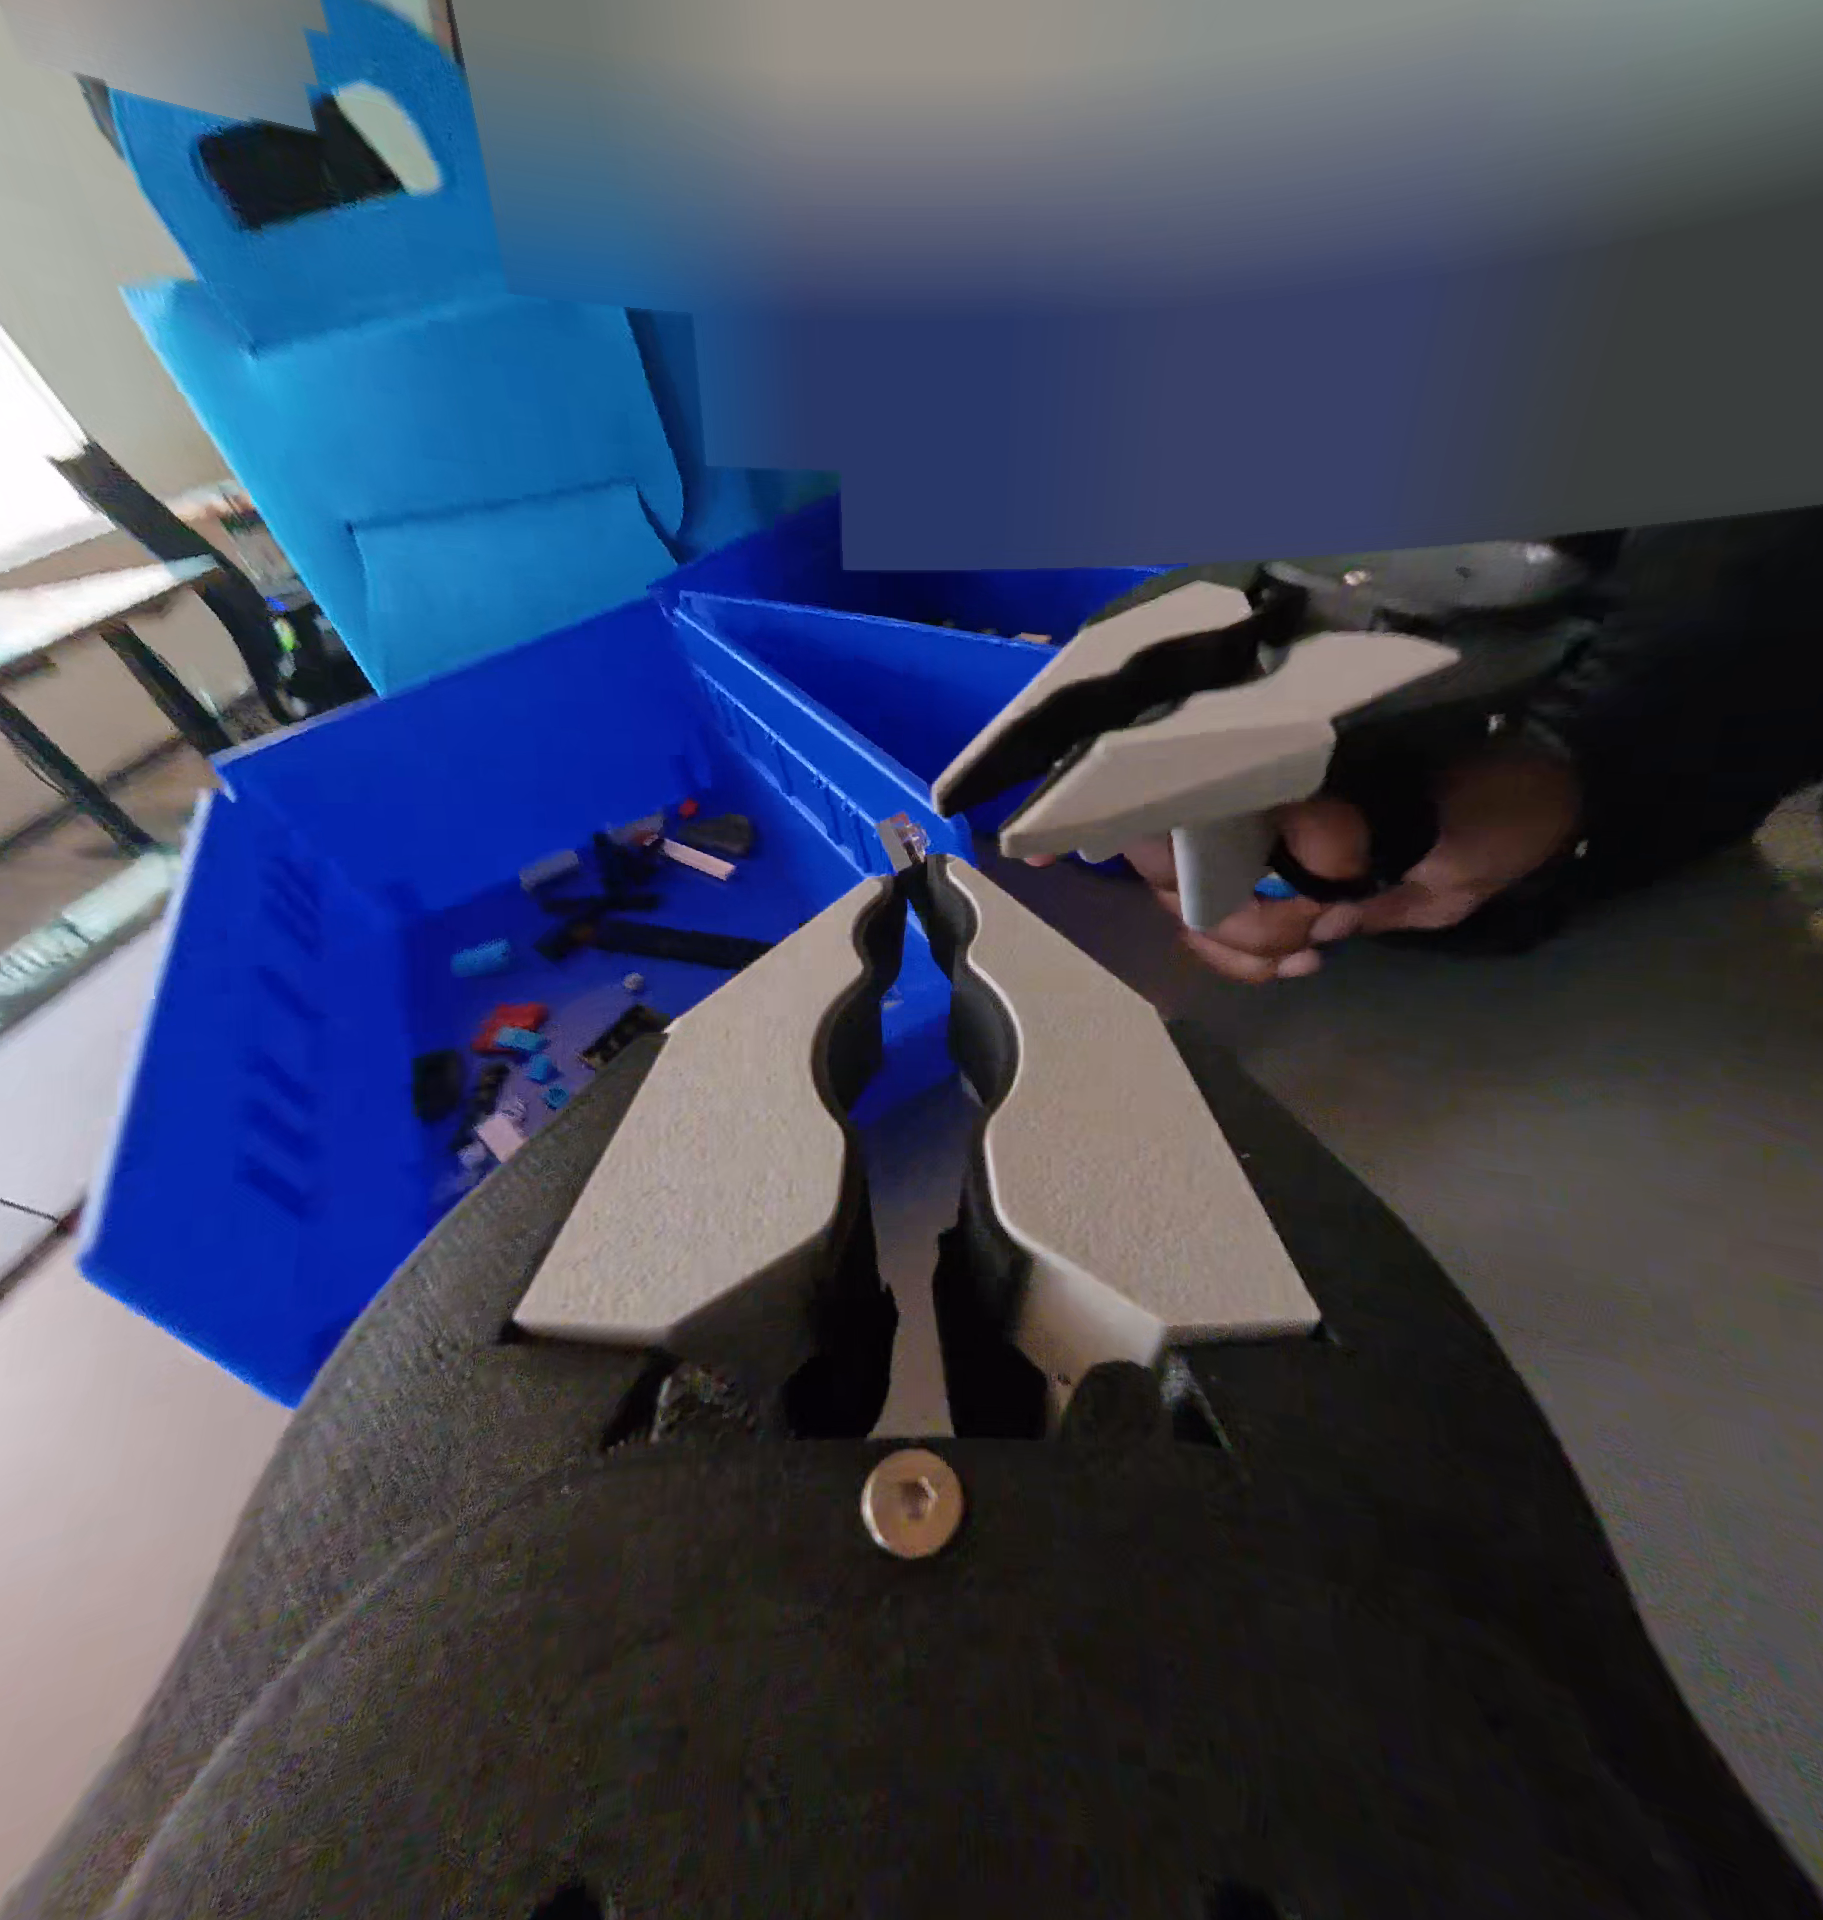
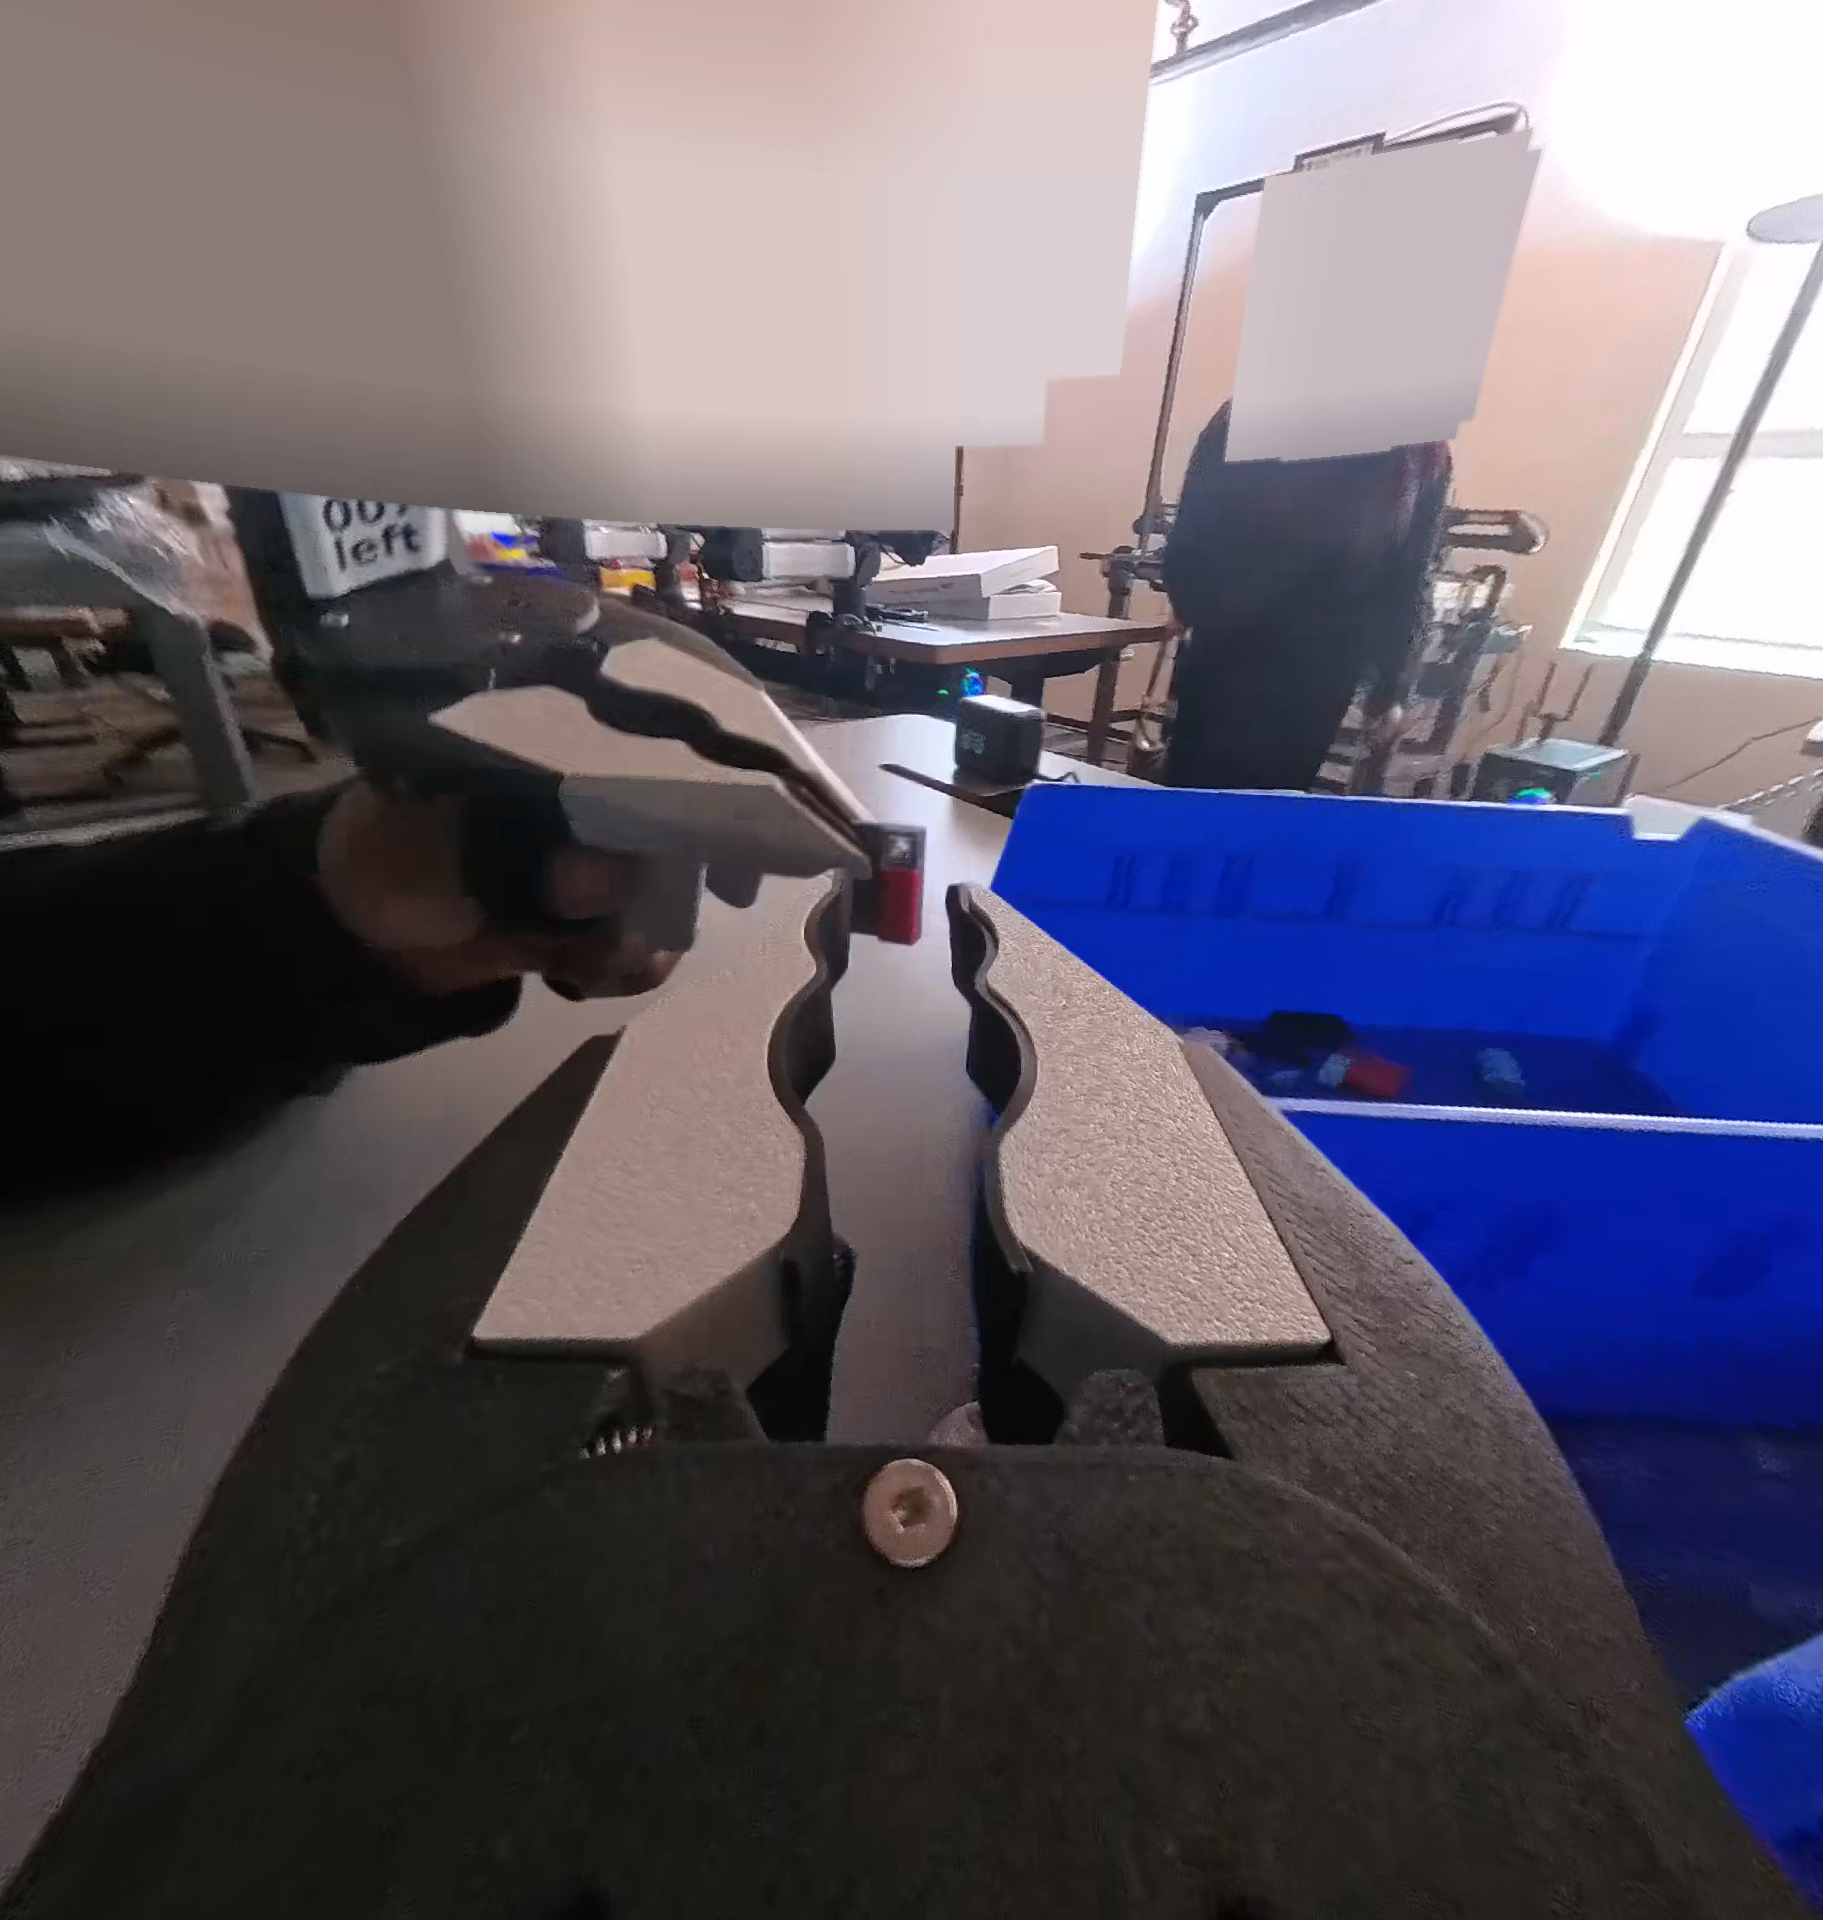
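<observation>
A: The surface?
B: A dark table [image 2: 138, 1299] holding blue bins [image 2: 1406, 935] of small parts; behind it, desks and a bright window [image 2: 1759, 499].

A: The grippers?
B: Left gripper [image 1: 912, 868] pinches a small block [image 2: 894, 883]; right gripper [image 2: 899, 904], fingers spread, is just beside it.

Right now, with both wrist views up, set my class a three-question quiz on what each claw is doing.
1. True or false: the left claw is shut on a small red and black block.
2. The right claw is: A open, B shut on a block, C out of view.
3. Fill in: loose small parts lie in the blue ____.

Key: 1 true; 2 A; 3 bin.
</observation>
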{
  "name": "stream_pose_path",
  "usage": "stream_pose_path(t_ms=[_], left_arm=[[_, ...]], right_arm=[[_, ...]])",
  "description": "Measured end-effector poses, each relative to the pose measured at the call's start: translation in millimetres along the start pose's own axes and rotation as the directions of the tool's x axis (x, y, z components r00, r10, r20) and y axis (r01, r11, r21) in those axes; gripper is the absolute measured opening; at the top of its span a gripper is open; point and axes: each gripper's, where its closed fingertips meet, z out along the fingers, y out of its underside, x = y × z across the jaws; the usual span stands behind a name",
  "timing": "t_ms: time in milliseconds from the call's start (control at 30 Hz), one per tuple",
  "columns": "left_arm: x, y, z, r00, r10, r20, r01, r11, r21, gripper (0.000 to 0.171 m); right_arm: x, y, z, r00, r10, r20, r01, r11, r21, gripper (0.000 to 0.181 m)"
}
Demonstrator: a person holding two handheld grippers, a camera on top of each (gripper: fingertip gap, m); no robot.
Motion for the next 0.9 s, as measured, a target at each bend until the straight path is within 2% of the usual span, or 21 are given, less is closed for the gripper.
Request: stream_pose_path(t_ms=[167, 400, 900], left_arm=[[8, 3, 4, 0.984, 0.178, 0.030, -0.178, 0.984, -0.021, 0.005], [10, 5, 5, 0.938, 0.336, 0.082, -0.333, 0.942, -0.051, 0.004], [15, 1, 4, 0.869, 0.478, 0.128, -0.473, 0.878, -0.071, 0.004]], right_arm=[[1, -2, -1, 0.991, 0.125, 0.049, -0.125, 0.992, 0.012, 0.019], [-3, 1, 1, 0.991, 0.117, 0.063, -0.117, 0.993, -0.012, 0.013], [-6, 0, -1, 0.999, 0.004, 0.036, -0.003, 1.000, -0.022, 0.008]])
